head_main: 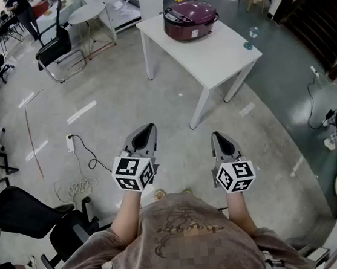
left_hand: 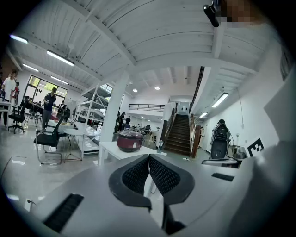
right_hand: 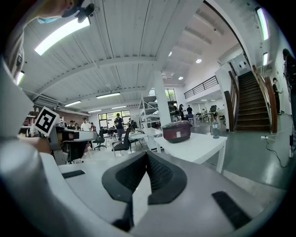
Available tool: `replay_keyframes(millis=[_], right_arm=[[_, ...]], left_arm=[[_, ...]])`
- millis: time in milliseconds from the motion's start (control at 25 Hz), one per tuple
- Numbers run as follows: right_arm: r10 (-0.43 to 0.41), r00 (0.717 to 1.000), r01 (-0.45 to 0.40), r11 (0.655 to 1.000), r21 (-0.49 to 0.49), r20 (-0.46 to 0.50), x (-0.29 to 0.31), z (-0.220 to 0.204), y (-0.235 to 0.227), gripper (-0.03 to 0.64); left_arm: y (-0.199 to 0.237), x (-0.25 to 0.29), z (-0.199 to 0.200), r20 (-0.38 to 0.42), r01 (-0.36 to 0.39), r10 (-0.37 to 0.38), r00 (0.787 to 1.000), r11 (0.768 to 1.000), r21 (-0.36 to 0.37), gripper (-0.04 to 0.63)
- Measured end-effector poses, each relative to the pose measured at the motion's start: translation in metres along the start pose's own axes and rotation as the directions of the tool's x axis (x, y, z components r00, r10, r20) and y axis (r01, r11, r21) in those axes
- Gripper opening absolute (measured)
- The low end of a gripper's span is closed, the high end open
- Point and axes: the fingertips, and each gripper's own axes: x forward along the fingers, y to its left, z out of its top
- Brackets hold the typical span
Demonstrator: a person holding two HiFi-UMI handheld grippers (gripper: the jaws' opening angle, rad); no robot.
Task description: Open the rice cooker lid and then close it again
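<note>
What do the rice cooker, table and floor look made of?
Rice cooker: glossy maroon shell, likely plastic or painted metal; soft highlights on top.
Table: matte white top and legs, probably laminate or painted; no grain visible.
Floor: smooth grey, likely polished concrete or epoxy; shows light reflections.

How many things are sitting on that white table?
2: a purple rice cooker at the far end of the table, and a small bottle near its right edge. None seems hidden.

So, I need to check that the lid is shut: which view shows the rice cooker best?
The head view: it looks down on the closed rice cooker on the white table. Both gripper views show it only small, side-on and far off.
</note>
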Motion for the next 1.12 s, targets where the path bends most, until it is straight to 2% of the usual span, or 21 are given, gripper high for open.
replay_keyframes(millis=[440,760,1120], right_arm=[[-0.009,1.0,0.009,1.0,0.009,0.014,0.024,0.005,0.011,0.0],[-0.067,0.998,0.067,0.998,0.012,-0.008,0.029,-0.016,0.023,0.0],[-0.102,0.995,0.102,0.994,0.031,0.002,0.05,-0.008,0.021,0.0]], left_arm=[[0.018,0.009,0.003,-0.004,0.021,-0.021,1.0,1.0,-0.002,0.023],[0.033,0.011,-0.005,-0.023,0.082,-0.082,0.996,0.997,-0.002,0.023],[0.05,0.031,0.006,-0.013,0.119,-0.119,0.993,0.993,-0.015,0.023]])
